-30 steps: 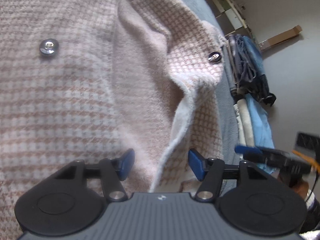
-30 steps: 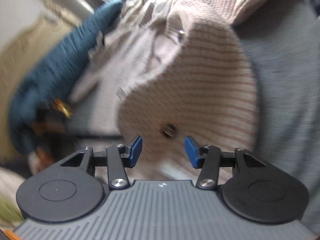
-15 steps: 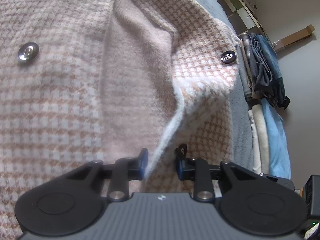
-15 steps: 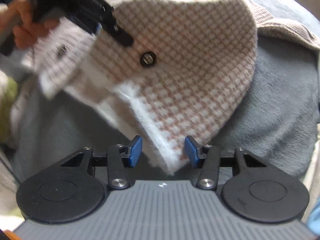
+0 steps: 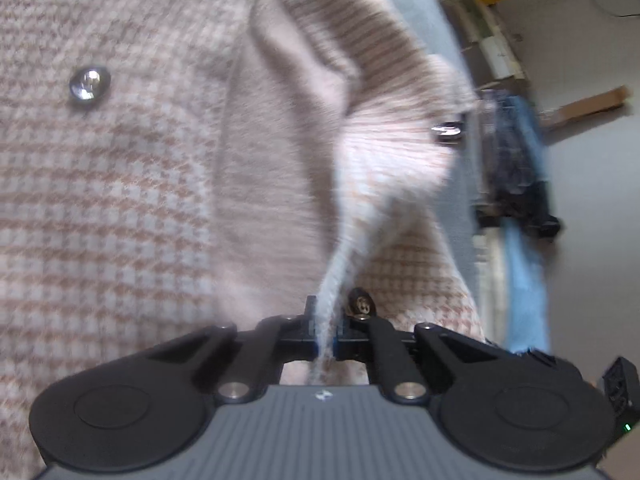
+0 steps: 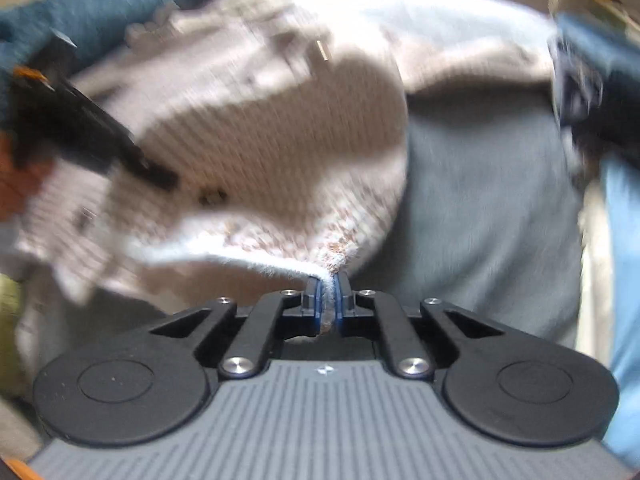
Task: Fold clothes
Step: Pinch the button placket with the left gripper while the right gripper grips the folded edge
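A pink and white houndstooth jacket (image 5: 120, 184) with metal buttons (image 5: 89, 82) lies on a grey blanket (image 6: 480, 208). My left gripper (image 5: 327, 320) is shut on the jacket's white front edge, which rises from the pads as a pinched ridge. In the right wrist view the same jacket (image 6: 280, 152) is blurred, and my right gripper (image 6: 329, 296) is shut on its lower corner hem. At the left of that view the other gripper's black fingers (image 6: 100, 140) hold the jacket, with a hand and a teal sleeve (image 6: 100, 12) behind.
To the right lies a pile of dark and denim clothes (image 5: 516, 168), with light blue fabric (image 5: 524, 280) below it. Folded pale and blue items (image 6: 616, 280) sit at the blanket's right edge. A cardboard box (image 5: 588, 104) lies on the floor.
Both grippers went from open to shut on the jacket's edge. The right one swung round from the button area to the lower corner. The gripped fabric now stands up in a ridge.
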A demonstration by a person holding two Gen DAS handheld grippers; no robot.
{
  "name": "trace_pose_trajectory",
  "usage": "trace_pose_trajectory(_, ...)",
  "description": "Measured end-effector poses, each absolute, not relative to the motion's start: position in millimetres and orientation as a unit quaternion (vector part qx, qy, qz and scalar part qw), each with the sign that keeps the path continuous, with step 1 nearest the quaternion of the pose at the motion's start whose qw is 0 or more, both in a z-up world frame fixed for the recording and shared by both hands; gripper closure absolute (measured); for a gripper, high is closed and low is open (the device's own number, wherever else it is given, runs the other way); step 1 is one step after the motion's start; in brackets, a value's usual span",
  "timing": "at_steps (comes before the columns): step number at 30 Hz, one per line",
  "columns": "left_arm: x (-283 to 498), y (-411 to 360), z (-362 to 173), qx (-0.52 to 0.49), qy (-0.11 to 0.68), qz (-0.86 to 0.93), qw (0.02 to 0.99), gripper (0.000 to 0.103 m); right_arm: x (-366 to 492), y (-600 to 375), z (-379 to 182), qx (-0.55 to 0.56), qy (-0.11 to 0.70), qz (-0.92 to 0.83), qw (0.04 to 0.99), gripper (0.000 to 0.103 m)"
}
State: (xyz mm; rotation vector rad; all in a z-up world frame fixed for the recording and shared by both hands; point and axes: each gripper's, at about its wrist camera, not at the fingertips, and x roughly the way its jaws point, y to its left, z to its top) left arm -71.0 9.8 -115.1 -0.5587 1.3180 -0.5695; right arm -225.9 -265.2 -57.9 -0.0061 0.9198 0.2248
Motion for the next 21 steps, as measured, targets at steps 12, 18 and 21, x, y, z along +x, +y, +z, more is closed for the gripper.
trace_pose_trajectory(12,-108,-21,-131,-0.133,0.618,-0.272,0.725,0.080,-232,-266,-82,-0.078,0.561,0.165,0.808,0.090)
trace_pose_trajectory(18,-108,-23,-137,-0.122,0.618,-0.271,0.728,0.074,-205,-268,-8,-0.054,0.544,0.247,0.800,0.069)
trace_pose_trajectory(21,-109,-17,-139,-0.116,0.624,-0.271,0.723,0.075,-163,-243,22,-0.044,0.486,0.259,0.834,0.069)
